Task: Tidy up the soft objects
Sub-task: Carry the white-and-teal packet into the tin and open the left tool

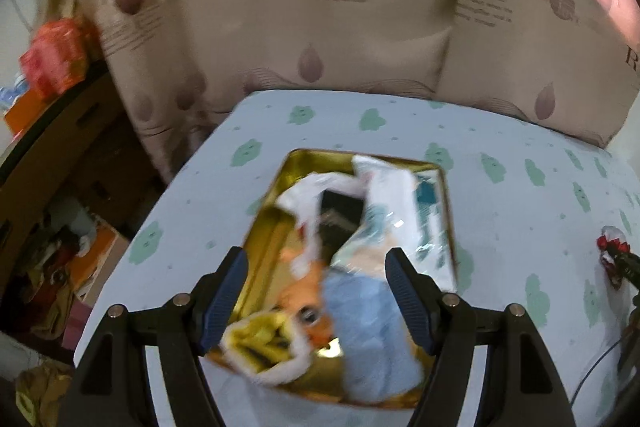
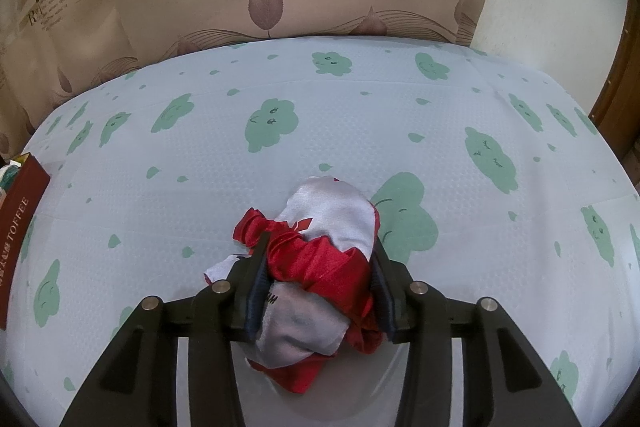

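Note:
A gold-lined tin (image 1: pixel 276 227) stands open on the cloud-print table cover, and my left gripper (image 1: pixel 315 255) hovers over it, open and holding nothing. Inside the tin lie an orange plush toy (image 1: pixel 304 291), a light blue cloth (image 1: pixel 368 315), a yellow and white soft piece (image 1: pixel 260 343) and white packets (image 1: pixel 384 183). My right gripper (image 2: pixel 320 243) is shut on a crumpled red and white satin cloth (image 2: pixel 332 215) that rests on the cover. That cloth also shows at the right edge of the left wrist view (image 1: pixel 610 247). The tin's red side (image 2: pixel 20 227) sits at the left edge of the right wrist view.
Beige leaf-print cushions (image 1: pixel 340 39) stand behind the table. Left of the table lie floor clutter (image 1: pixel 52 267) and a red box (image 1: pixel 52 63) on a dark shelf. A dark wooden frame (image 2: pixel 616 79) is at the far right. A thin cable (image 1: pixel 600 359) runs near the right edge.

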Available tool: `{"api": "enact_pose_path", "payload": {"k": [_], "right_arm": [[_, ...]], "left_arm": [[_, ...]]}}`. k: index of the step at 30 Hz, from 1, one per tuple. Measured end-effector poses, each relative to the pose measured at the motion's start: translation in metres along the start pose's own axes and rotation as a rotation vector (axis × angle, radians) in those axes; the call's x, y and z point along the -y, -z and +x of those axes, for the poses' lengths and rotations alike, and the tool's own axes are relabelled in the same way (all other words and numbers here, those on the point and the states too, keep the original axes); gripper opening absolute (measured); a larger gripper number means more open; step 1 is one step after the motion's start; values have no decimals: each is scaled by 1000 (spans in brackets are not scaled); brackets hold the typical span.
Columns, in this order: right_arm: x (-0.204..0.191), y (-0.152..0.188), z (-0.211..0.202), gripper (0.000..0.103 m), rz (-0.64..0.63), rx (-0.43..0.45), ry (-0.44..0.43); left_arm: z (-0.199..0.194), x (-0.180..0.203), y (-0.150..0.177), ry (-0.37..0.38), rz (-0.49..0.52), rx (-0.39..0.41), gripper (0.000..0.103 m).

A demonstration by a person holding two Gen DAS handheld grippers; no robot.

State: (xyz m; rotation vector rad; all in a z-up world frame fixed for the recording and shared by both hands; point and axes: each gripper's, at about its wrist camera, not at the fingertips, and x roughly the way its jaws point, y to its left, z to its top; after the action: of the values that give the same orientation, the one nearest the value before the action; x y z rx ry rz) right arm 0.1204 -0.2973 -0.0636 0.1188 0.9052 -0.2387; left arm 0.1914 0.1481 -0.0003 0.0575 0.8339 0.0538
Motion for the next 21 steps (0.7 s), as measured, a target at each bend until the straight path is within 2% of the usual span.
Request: {"api": "enact_pose_path", "payload": {"k": [5,16,21], "right_arm": [[0,1,0,42,-1,2,2],[-13,2,-5,30,-74,21,59],[-20,3,-11,28,-61,17,71]], "left_arm": [[-7,-26,24,-57,-29,5,73],[-14,-68,57,-136,-100,44,73],[-18,-72,66,-125,-83,53,73]]}}
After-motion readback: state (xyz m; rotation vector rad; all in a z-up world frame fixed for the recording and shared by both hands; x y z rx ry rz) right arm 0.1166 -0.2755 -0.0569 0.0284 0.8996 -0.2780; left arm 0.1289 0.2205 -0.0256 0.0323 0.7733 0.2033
